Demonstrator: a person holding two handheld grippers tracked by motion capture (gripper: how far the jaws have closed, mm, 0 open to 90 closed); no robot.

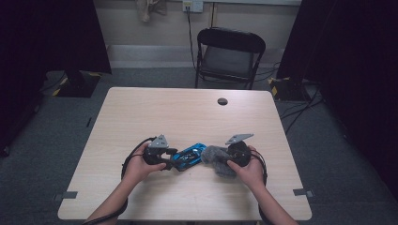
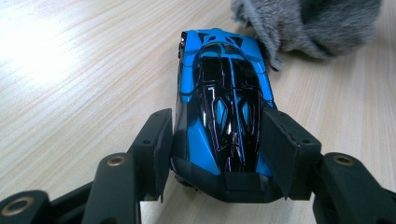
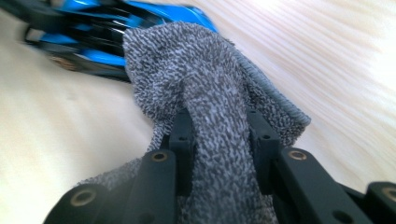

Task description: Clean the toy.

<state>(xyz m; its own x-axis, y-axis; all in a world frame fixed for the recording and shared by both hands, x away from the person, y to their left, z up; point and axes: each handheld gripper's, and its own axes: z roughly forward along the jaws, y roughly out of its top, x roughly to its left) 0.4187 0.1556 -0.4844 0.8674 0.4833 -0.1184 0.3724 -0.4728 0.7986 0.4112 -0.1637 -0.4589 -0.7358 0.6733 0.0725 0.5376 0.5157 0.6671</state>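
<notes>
— Where is the toy car (image 2: 223, 107)?

— On the wooden table (image 1: 187, 112), near the person's edge, between the two grippers. The left gripper (image 2: 219, 144) has its jaws closed against the sides of the car's near end, one pad on each flank (blue body, glossy black top).

— And the other one?

— The right gripper (image 3: 219, 135) pinches a bunched fold of a grey cloth (image 3: 205, 93); the fabric rises between the jaws and drapes forward over the car's far end. From the high view, the cloth (image 1: 217, 158) sits touching the car (image 1: 188, 156), with the left gripper (image 1: 165, 158) and right gripper (image 1: 225, 161) facing each other across them.

— Anything else around?

— A black folding chair (image 1: 229, 55) beyond the table, and a round dark cable hole (image 1: 222, 101) in the tabletop, well apart from the hands.
</notes>
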